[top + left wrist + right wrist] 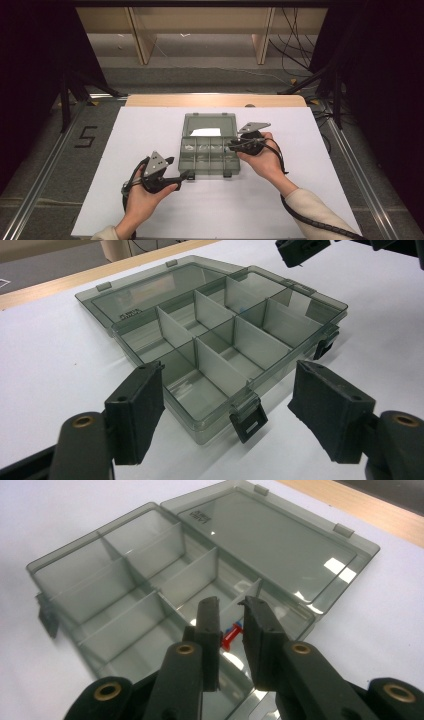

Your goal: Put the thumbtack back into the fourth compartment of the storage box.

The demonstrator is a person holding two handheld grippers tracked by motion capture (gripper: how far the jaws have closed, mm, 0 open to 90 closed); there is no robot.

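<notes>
Forearms enter the high view from below; the left hand-held gripper (186,174) hangs just off the organizer box's (208,150) near-left corner on the desk (150,125), the right hand-held gripper (233,146) at its right edge. From the left gripper view, the jaws stand wide and empty before the latch (248,423). In the right gripper view, narrowed jaws seem to pinch a small red-and-blue piece (231,635) over a compartment: light, slippery, likely best held across its middle.

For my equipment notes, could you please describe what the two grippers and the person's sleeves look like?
Both the left gripper and the right gripper are black, each topped by a grey three-cornered plate. Their jaws are flat black blocks on arms with brass-coloured pivots. A black ribbed cable trails from the right one. The sleeves are cream.
</notes>
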